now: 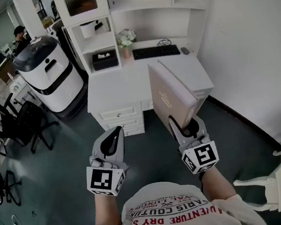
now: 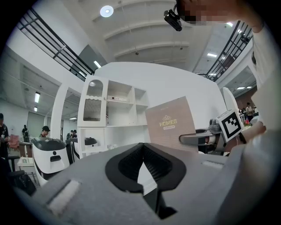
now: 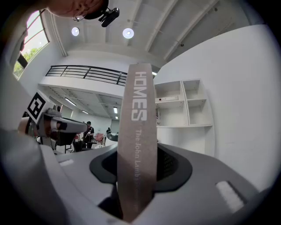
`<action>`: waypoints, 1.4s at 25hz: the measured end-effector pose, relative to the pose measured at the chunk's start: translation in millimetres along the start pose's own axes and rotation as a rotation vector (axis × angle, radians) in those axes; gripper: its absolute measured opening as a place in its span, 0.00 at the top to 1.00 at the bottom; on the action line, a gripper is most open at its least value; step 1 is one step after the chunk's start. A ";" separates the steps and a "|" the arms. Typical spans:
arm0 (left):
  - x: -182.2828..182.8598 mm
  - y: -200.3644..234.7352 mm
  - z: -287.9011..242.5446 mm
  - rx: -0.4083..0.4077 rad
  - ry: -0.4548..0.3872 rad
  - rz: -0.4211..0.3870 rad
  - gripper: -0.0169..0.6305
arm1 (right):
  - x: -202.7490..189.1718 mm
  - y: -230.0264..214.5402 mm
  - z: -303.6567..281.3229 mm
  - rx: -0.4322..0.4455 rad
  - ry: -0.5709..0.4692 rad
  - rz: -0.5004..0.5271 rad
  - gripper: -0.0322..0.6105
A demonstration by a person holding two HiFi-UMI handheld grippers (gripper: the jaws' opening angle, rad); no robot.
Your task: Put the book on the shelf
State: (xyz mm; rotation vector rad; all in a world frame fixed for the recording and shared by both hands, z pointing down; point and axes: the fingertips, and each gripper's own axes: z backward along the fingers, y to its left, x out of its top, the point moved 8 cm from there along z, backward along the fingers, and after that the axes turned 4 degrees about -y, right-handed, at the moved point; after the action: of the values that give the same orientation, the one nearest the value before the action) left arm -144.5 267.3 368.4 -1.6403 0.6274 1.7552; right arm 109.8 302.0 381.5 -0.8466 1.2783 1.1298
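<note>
White desk [image 1: 113,90] and its shelf [image 1: 141,6] stand ahead against the wall, well apart from the book [image 1: 171,96]. The right gripper [image 1: 186,128] clamps the book upright near its lower end, while the left gripper [image 1: 115,135] hangs beside it, jaws pressed together on nothing. The carry would go best with a firm grip, the book held vertical and its free end aimed at an open bay. Only the right gripper view shows the pads squeezing the spine, and only the left gripper view shows the front cover.
</note>
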 end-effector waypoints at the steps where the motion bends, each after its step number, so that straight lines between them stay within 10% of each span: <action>1: 1.9 0.4 -0.4 -0.002 -0.001 0.002 0.96 | -1.3 -0.2 -0.6 -0.003 0.004 -0.004 0.68; 23: -15.7 61.7 26.5 0.026 0.021 0.053 0.96 | -16.3 48.1 -48.6 -0.007 0.040 -0.017 0.68; 35: -37.6 97.8 -59.1 0.079 0.030 0.025 0.96 | -43.2 -16.0 -144.7 0.050 0.012 -0.070 0.68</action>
State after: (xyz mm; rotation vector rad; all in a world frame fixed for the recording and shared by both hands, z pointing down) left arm -175.5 153.3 391.3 -1.6141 0.7250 1.7045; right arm 86.8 153.3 402.0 -0.8556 1.2721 1.0347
